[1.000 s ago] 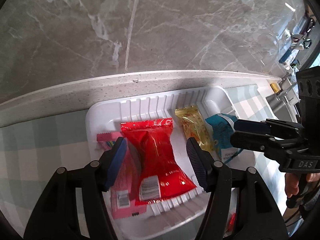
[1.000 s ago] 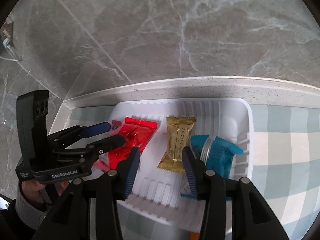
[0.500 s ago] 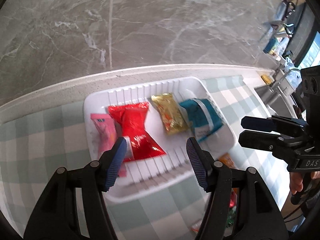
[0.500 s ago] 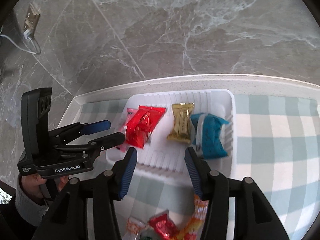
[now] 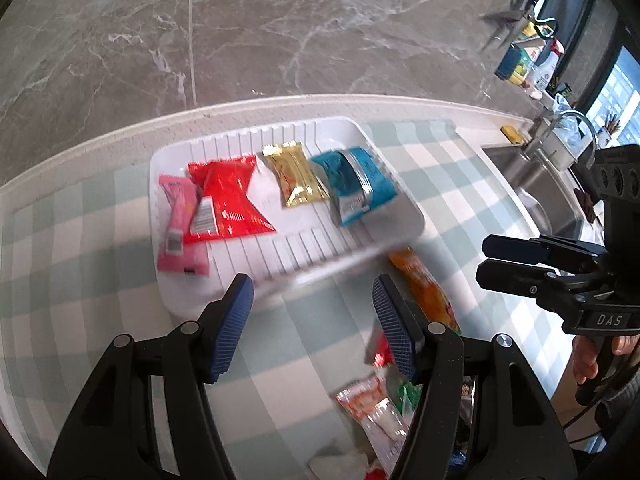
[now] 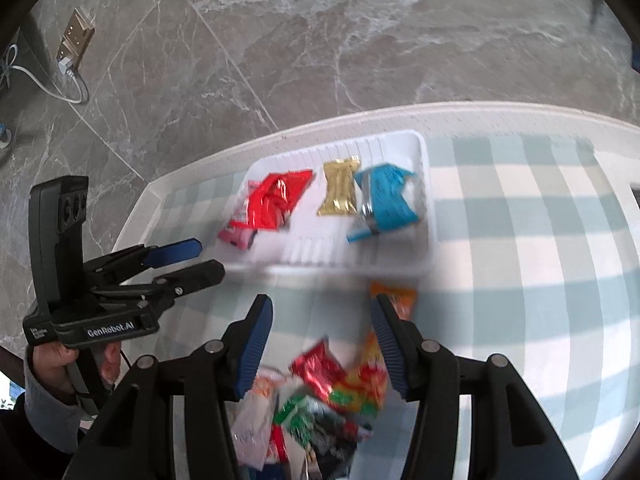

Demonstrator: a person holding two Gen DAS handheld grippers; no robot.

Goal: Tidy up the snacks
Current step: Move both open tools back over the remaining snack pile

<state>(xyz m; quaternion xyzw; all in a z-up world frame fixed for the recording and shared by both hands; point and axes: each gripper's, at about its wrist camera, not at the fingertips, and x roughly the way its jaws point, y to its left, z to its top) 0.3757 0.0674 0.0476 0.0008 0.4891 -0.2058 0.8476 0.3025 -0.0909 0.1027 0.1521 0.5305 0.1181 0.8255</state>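
A white ribbed tray (image 5: 304, 264) (image 6: 424, 184) lies on the checked cloth and holds a pink packet (image 5: 178, 220), a red packet (image 5: 228, 200) (image 6: 276, 200), a gold packet (image 5: 298, 178) (image 6: 340, 192) and a blue packet (image 5: 356, 180) (image 6: 386, 196). My left gripper (image 5: 312, 320) (image 6: 188, 260) is open and empty, in front of the tray. My right gripper (image 6: 320, 344) (image 5: 504, 260) is open and empty, above a pile of loose snacks (image 6: 320, 396) (image 5: 384, 400). An orange packet (image 5: 424, 292) (image 6: 396, 296) lies just in front of the tray.
A marble wall rises behind the white counter edge (image 5: 280, 104). A steel sink (image 5: 532, 184) with a tap sits at the right, with bottles beyond it. A wall socket with a white cable (image 6: 74, 44) is at the upper left in the right wrist view.
Both grippers have pulled back and up from the tray, which now looks smaller and farther. The loose snack pile and orange packet in front of it have come into view.
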